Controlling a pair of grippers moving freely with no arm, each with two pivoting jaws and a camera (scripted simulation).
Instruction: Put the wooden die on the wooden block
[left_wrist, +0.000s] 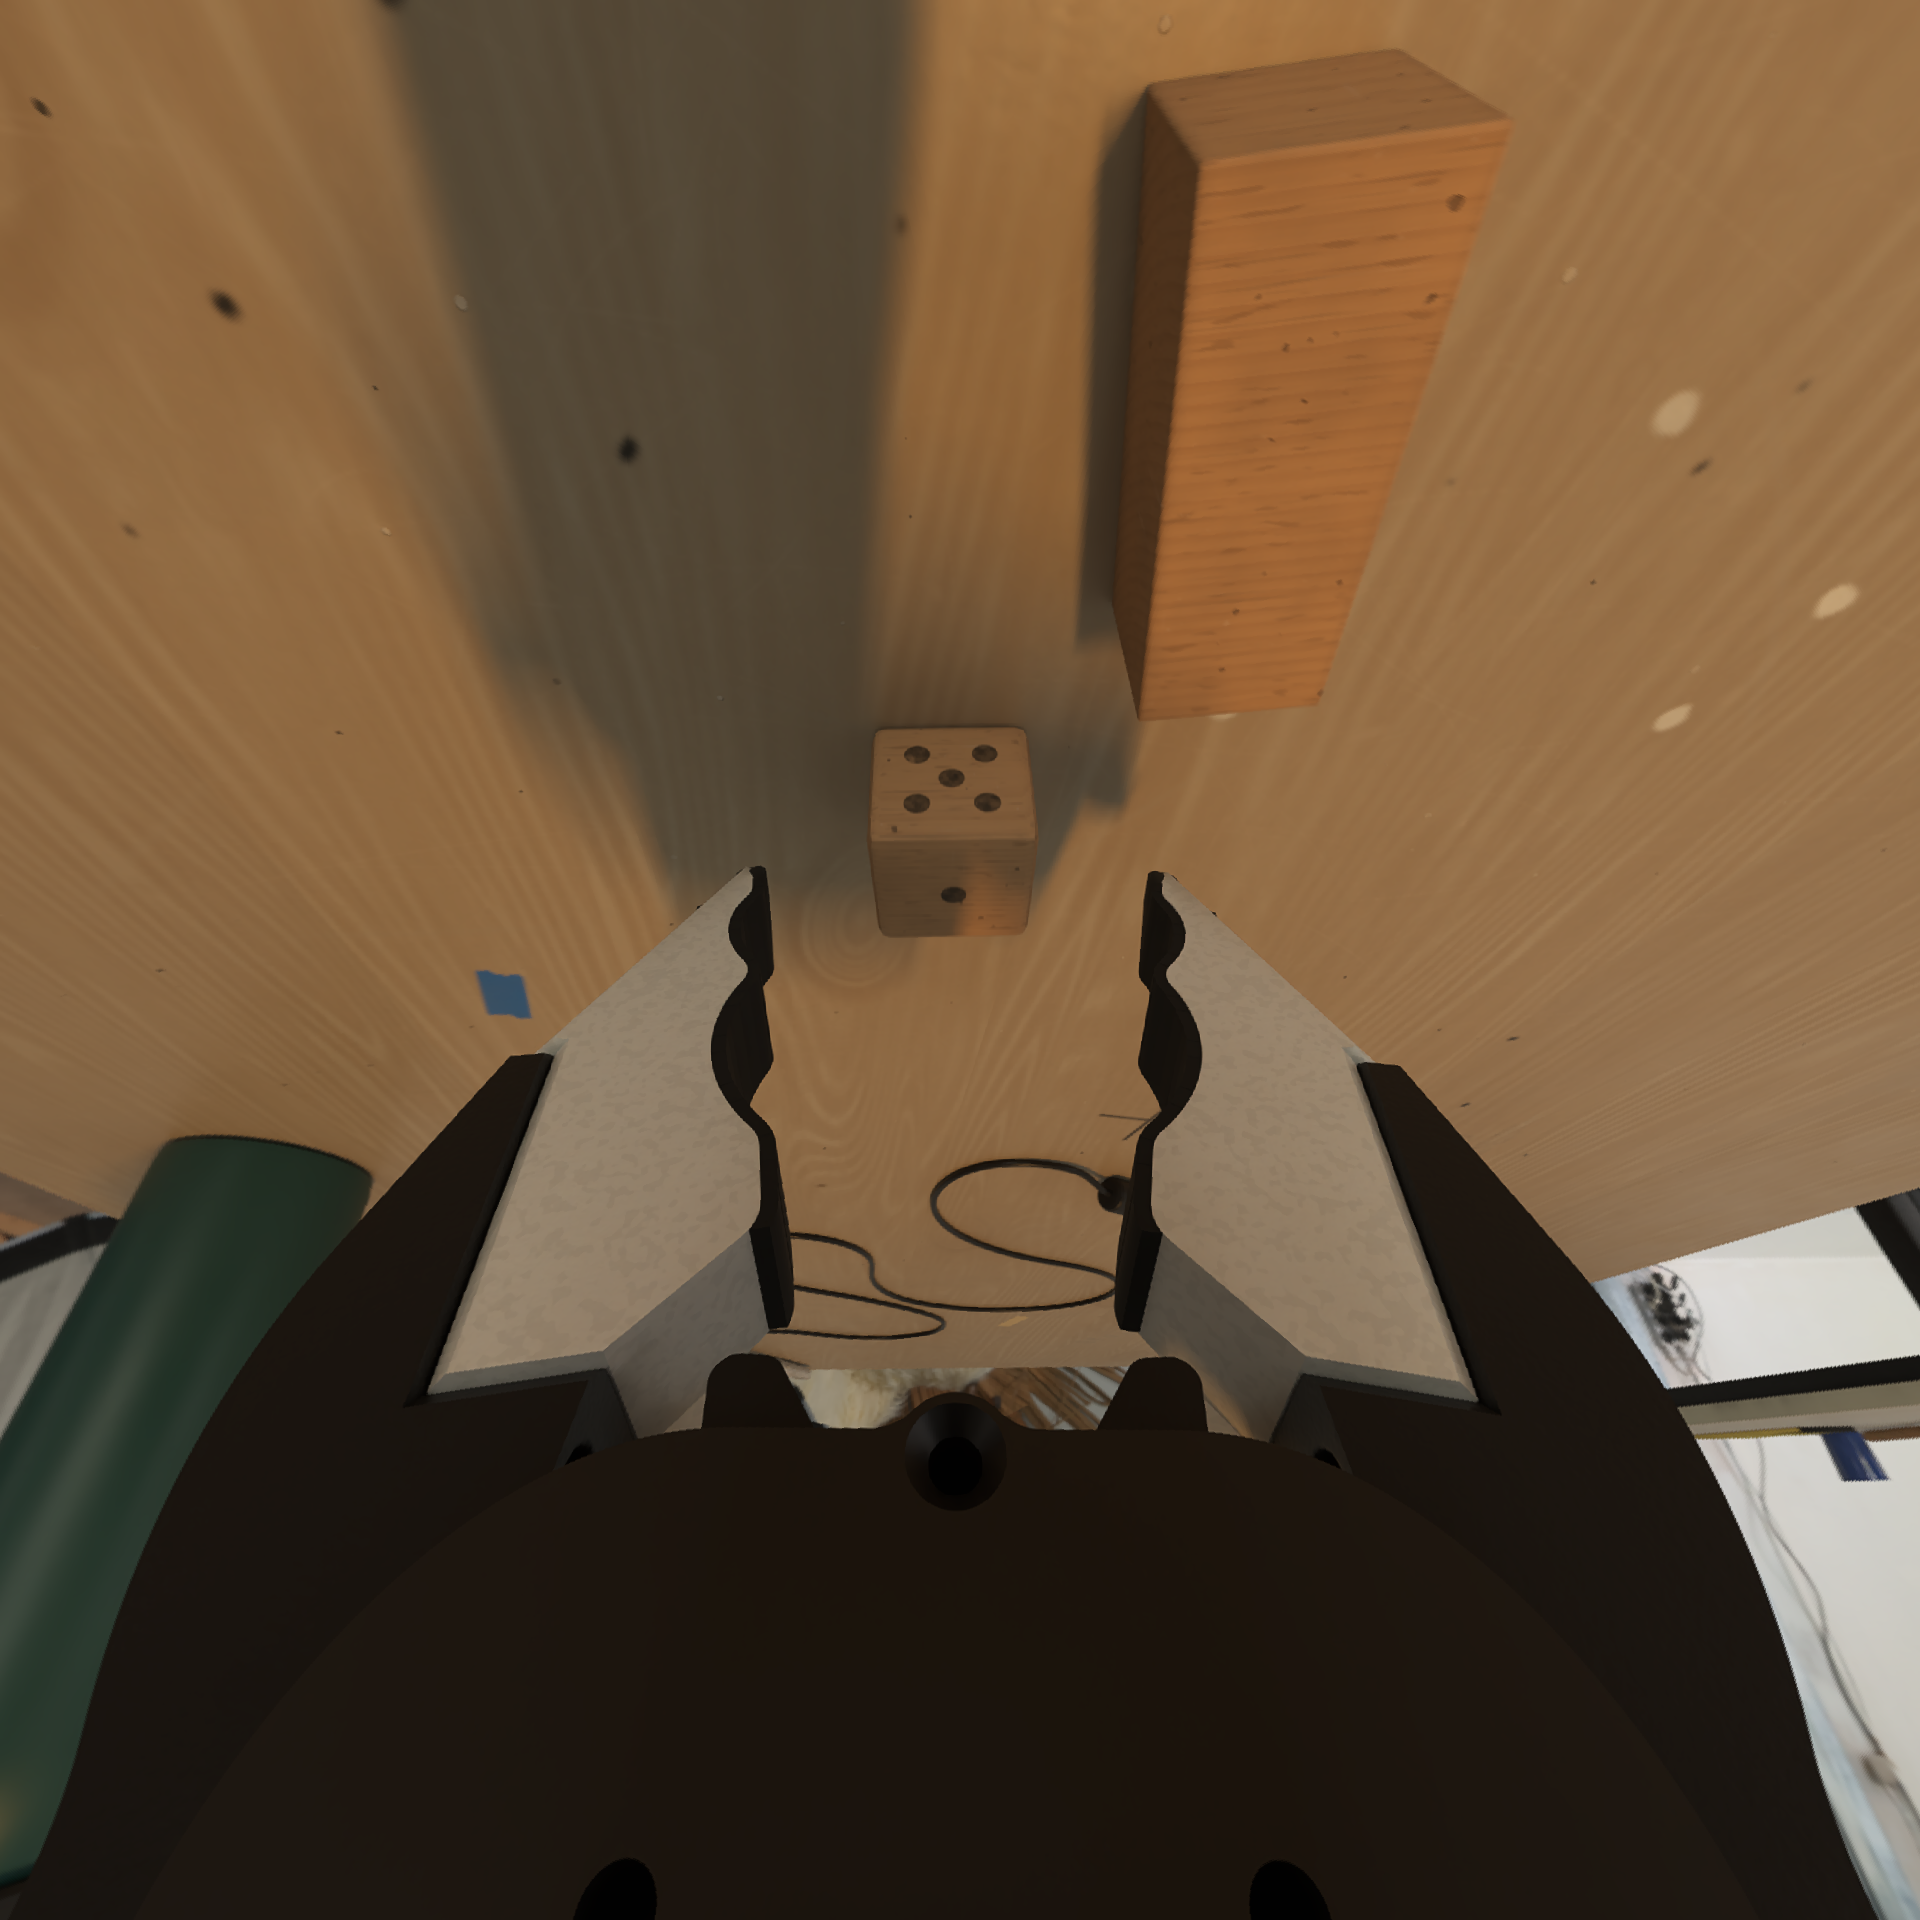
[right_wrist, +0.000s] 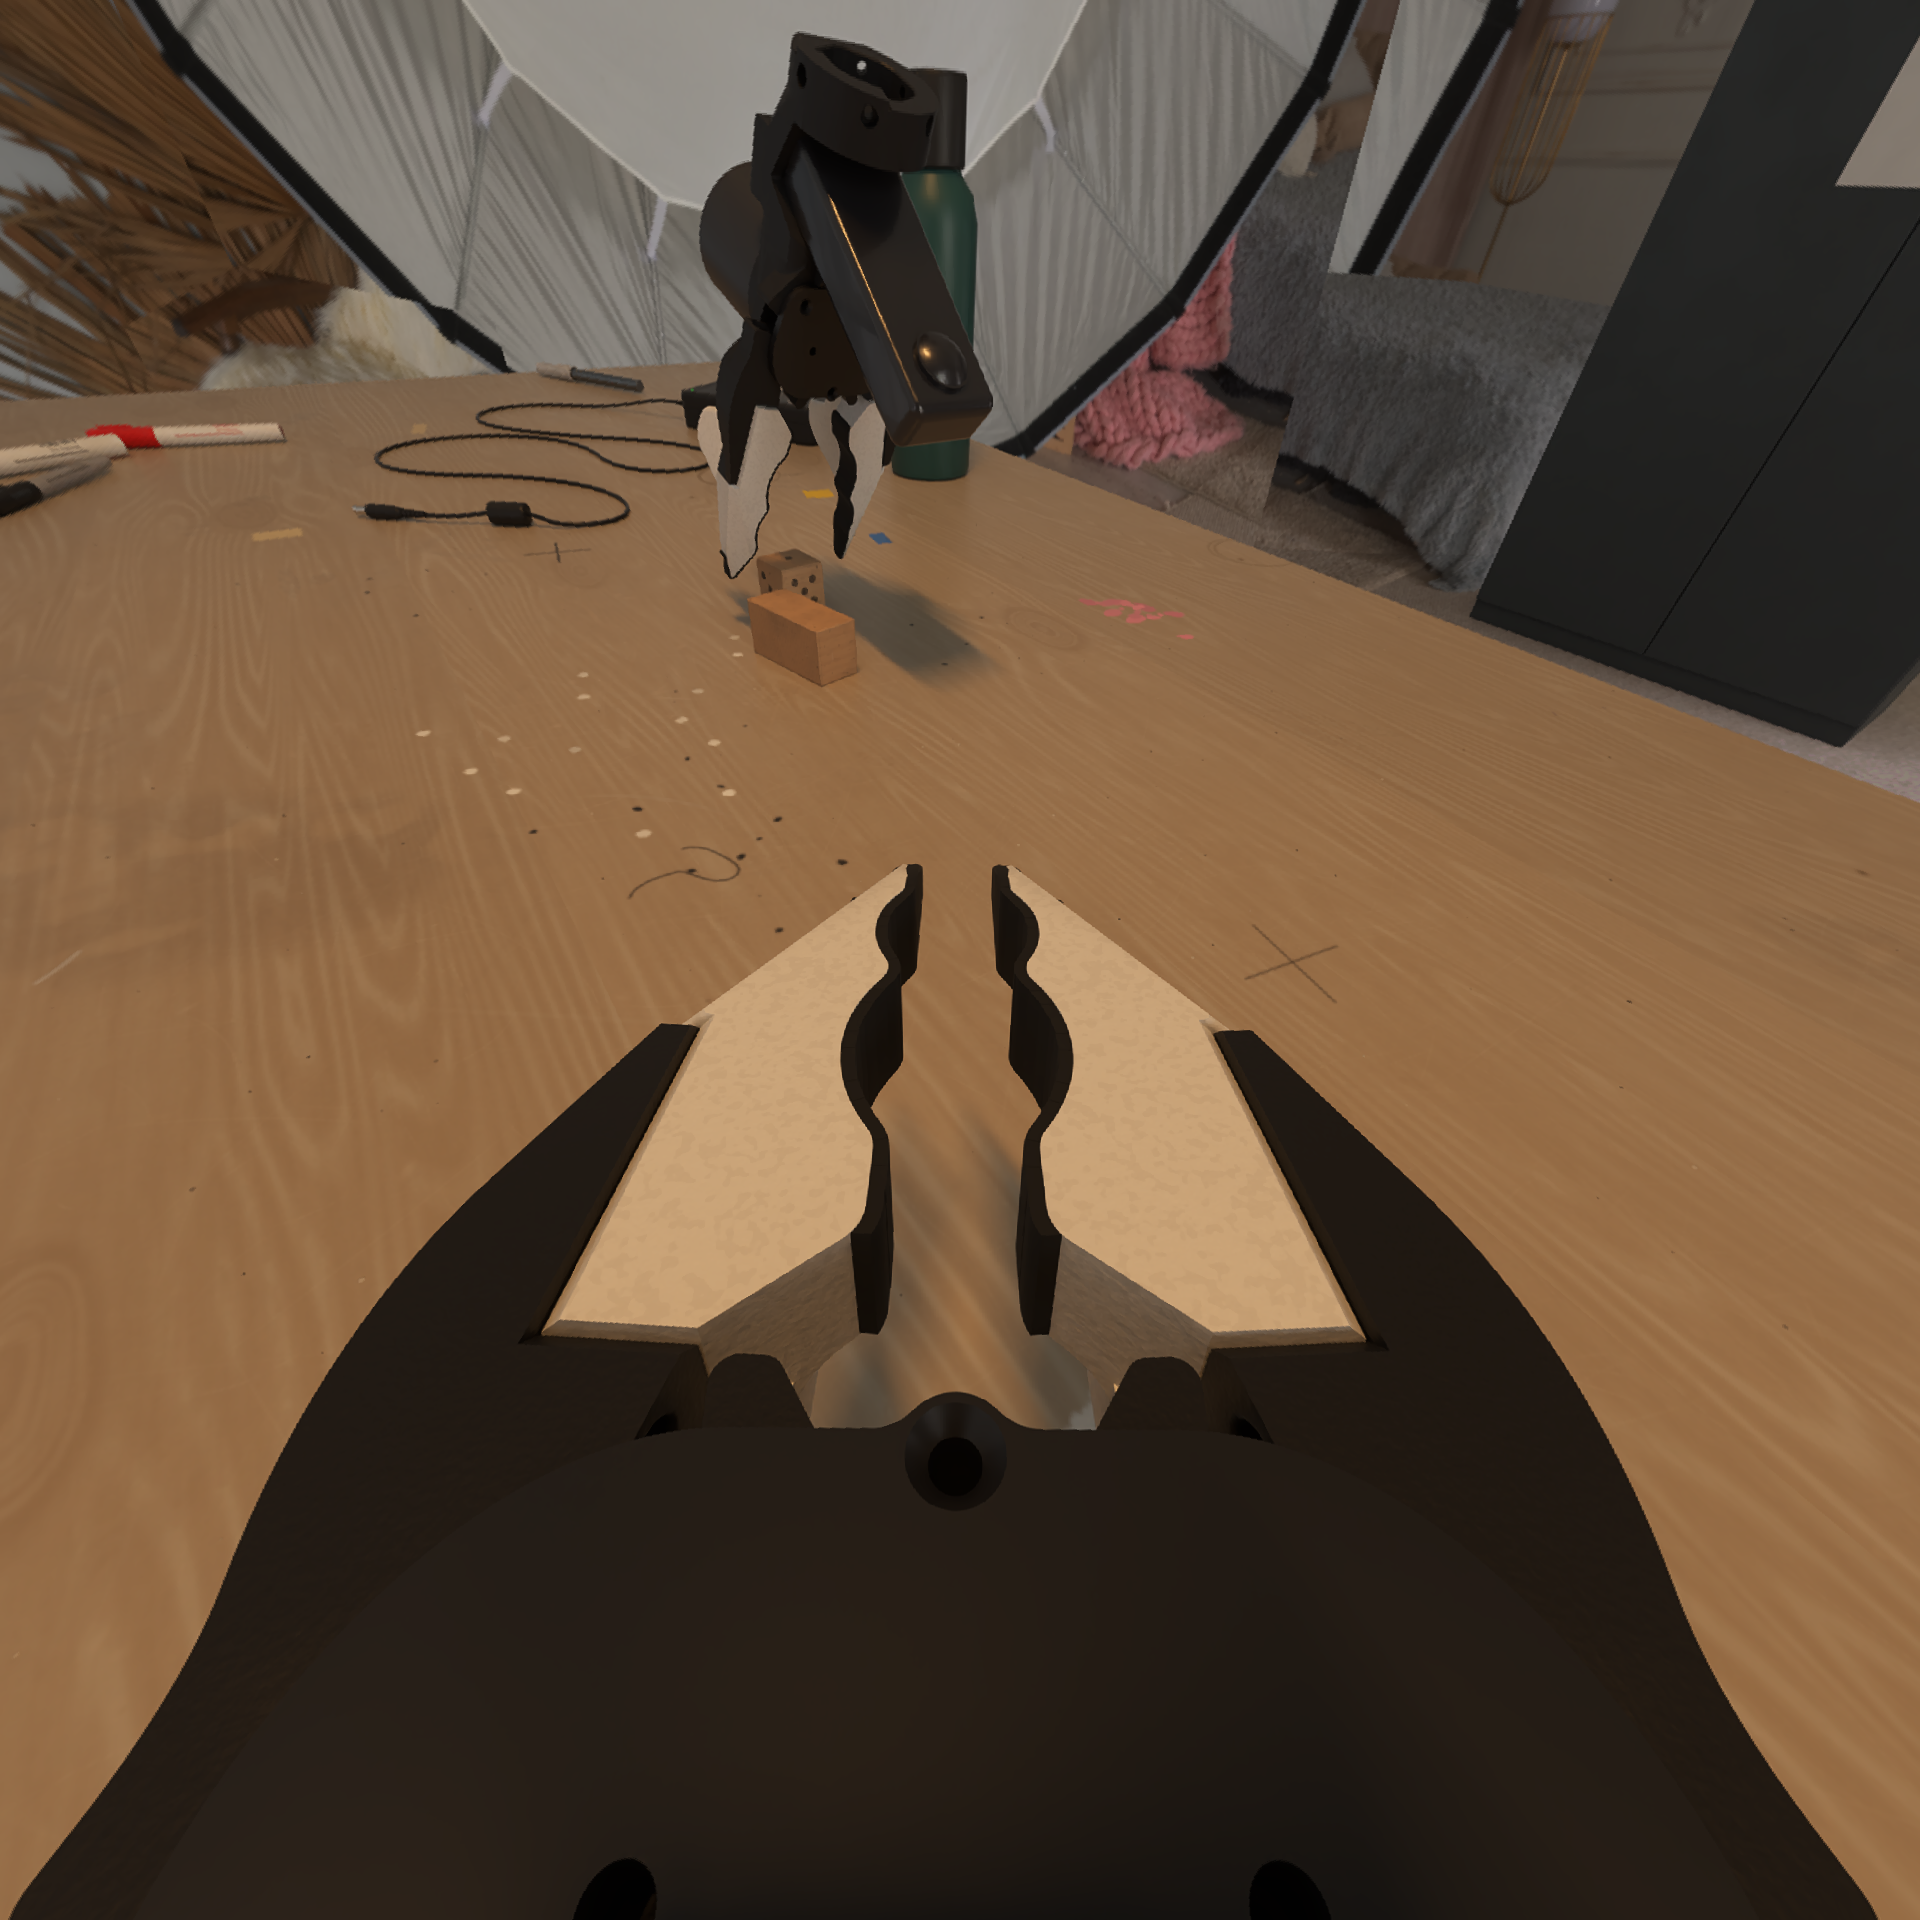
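Observation:
A small wooden die (left_wrist: 953, 829) rests on the wooden table, five pips up. A long wooden block (left_wrist: 1288, 384) lies flat just beyond it to the right, a short gap apart. My left gripper (left_wrist: 954, 883) is open and empty, hovering above the table with the die just ahead of its fingertips. In the right wrist view the left gripper (right_wrist: 787, 556) hangs over the die (right_wrist: 792, 575), with the block (right_wrist: 805, 636) in front of it. My right gripper (right_wrist: 954, 878) is far from both, low over the table, empty, its jaws a narrow gap apart.
A black cable (left_wrist: 997, 1247) loops on the table under the left gripper, and shows in the right wrist view (right_wrist: 520, 468). A green bottle (right_wrist: 940, 312) stands behind the left gripper. Markers (right_wrist: 114, 447) lie far left. The table edge (right_wrist: 1558, 665) runs along the right.

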